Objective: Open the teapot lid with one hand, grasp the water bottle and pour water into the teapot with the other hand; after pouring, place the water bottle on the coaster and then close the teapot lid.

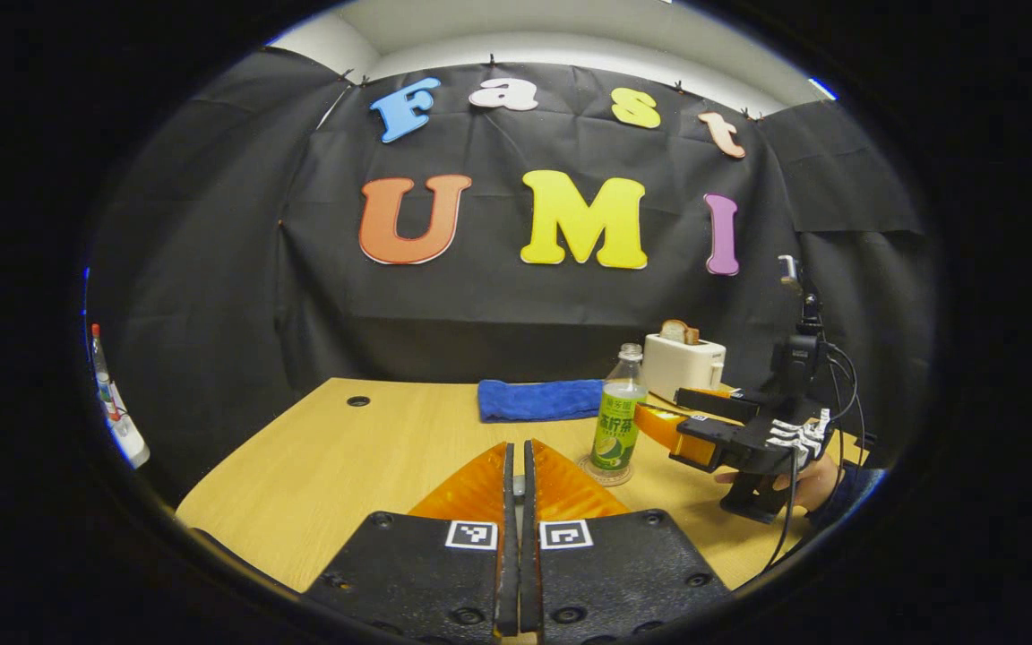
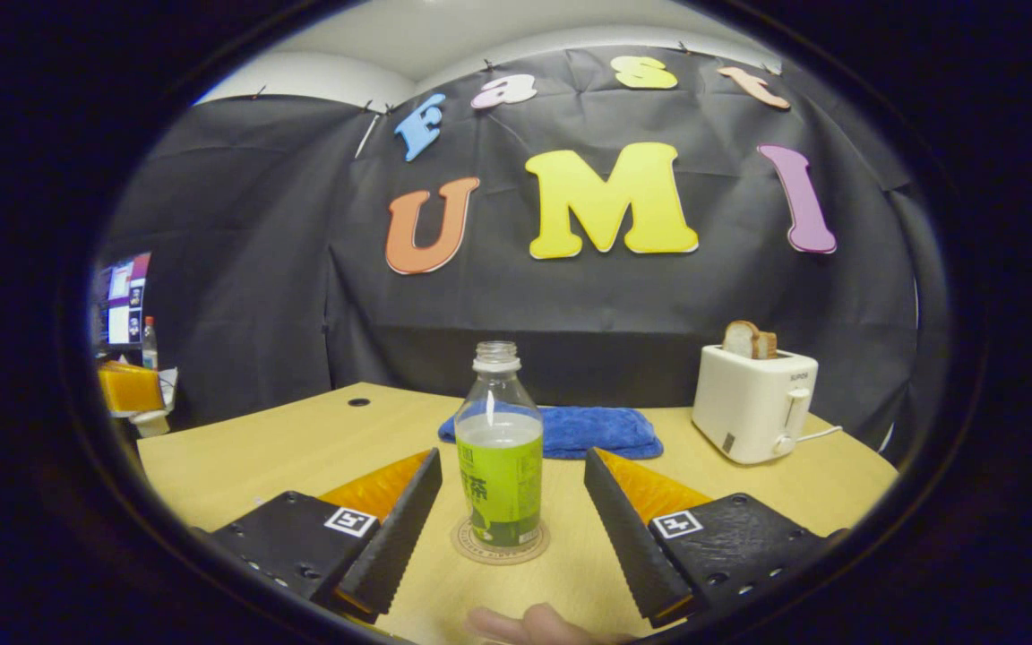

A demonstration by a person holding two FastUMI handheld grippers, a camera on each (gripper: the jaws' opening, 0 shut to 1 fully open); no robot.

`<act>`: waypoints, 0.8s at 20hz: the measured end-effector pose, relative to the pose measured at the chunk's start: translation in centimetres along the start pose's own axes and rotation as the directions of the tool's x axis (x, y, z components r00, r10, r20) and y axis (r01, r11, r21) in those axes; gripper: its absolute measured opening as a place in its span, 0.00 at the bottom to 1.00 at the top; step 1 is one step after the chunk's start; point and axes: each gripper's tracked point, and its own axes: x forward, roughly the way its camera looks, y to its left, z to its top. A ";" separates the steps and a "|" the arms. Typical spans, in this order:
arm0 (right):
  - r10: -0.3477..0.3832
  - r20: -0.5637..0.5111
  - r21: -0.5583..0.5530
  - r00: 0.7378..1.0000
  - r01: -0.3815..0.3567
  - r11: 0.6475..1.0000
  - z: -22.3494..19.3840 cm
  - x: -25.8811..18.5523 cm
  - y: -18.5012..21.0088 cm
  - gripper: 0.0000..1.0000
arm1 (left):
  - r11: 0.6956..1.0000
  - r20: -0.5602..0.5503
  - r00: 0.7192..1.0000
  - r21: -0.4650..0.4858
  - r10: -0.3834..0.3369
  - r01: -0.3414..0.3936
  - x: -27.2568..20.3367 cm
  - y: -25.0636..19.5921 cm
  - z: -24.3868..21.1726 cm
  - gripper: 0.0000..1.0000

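A clear water bottle (image 2: 499,448) with a green label and no cap stands upright on a round coaster (image 2: 499,544) on the wooden table (image 2: 319,448). My right gripper (image 2: 511,457) is open, one finger on each side of the bottle with a gap on both sides. From the left gripper view the bottle (image 1: 617,421) and coaster (image 1: 607,473) sit ahead to the right, and the right gripper (image 1: 659,408) stands open just right of the bottle, a hand (image 1: 803,484) holding it. My left gripper (image 1: 517,445) is shut low over the table; a small pale bit shows in the slit between its fingers.
A folded blue cloth (image 2: 588,428) lies behind the bottle. A white toaster (image 2: 753,403) holding bread stands at the back right. A round hole (image 2: 357,402) marks the table's far left. A fingertip (image 2: 525,623) shows at the near edge.
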 end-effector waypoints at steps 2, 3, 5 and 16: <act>-0.038 0.014 0.002 0.999 0.037 0.999 -0.1 -1.5 -1.5 0.97 | 0.998 0.034 0.998 -0.027 -0.053 0.054 1.0 -1.6 0.3 0.04; -0.042 0.023 0.002 0.999 0.042 0.999 -0.2 -2.5 -1.7 0.95 | 0.996 0.053 0.996 -0.047 -0.075 0.077 1.6 -2.1 0.3 0.03; -0.042 0.050 0.004 0.998 0.042 0.999 0.1 -4.5 -2.2 0.96 | 0.990 0.047 0.993 -0.090 -0.107 0.111 2.8 -2.9 -0.7 0.03; -0.055 0.177 -0.034 0.983 0.062 0.998 1.8 -12.1 -1.8 0.96 | 0.977 -0.129 0.992 -0.214 -0.014 -0.015 8.0 0.1 -8.6 0.04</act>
